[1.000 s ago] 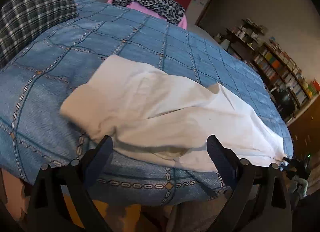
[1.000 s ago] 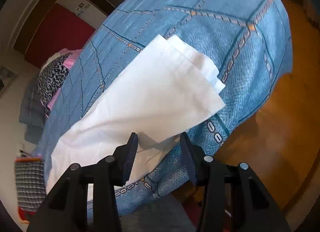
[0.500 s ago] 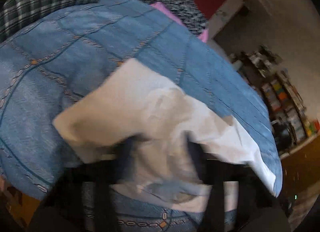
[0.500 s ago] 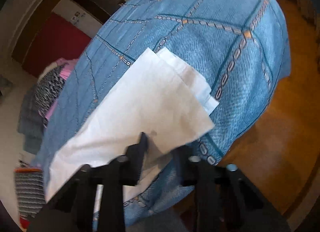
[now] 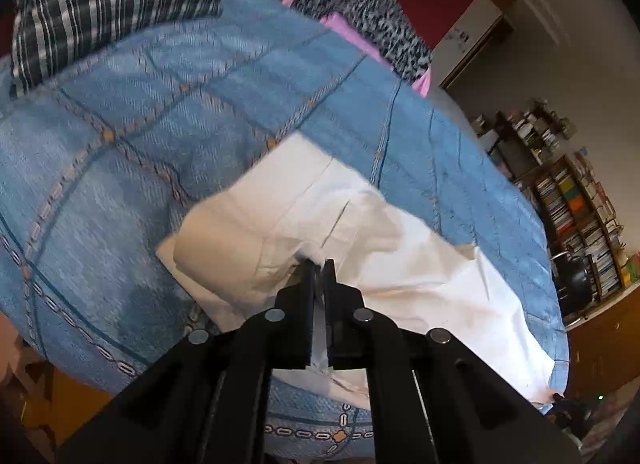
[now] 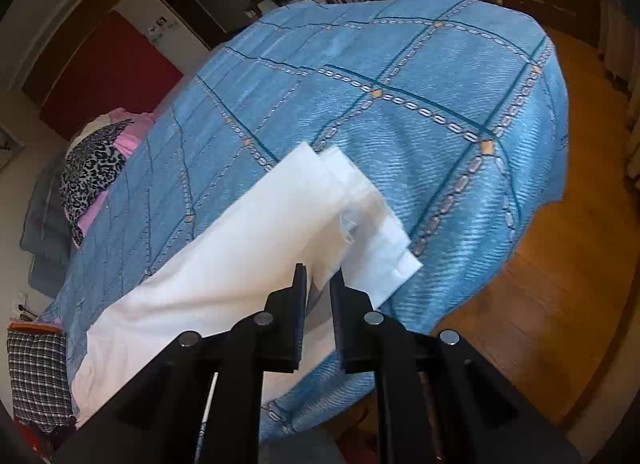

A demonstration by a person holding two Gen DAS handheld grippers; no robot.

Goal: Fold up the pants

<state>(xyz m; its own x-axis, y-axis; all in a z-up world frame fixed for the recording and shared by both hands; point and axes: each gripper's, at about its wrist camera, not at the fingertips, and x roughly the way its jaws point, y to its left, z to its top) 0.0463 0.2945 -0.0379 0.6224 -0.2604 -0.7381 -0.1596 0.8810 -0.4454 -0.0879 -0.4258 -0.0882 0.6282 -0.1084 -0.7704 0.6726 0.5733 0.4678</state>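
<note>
The white pants (image 5: 360, 248) lie across the blue bed (image 5: 120, 167), mid-frame in both views. A second ago both my grippers stood open; now each has pinched the near edge, so I judge the fold can start. Left gripper (image 5: 319, 264) fingers nearly closed on cloth near the waist; right gripper (image 6: 319, 276) fingers clamp the leg ends.

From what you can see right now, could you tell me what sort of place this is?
Most likely a bedroom in a home: a bed under a blue patterned bedspread, clothes piled at its far end, and crowded bookshelves along the wall.
</note>
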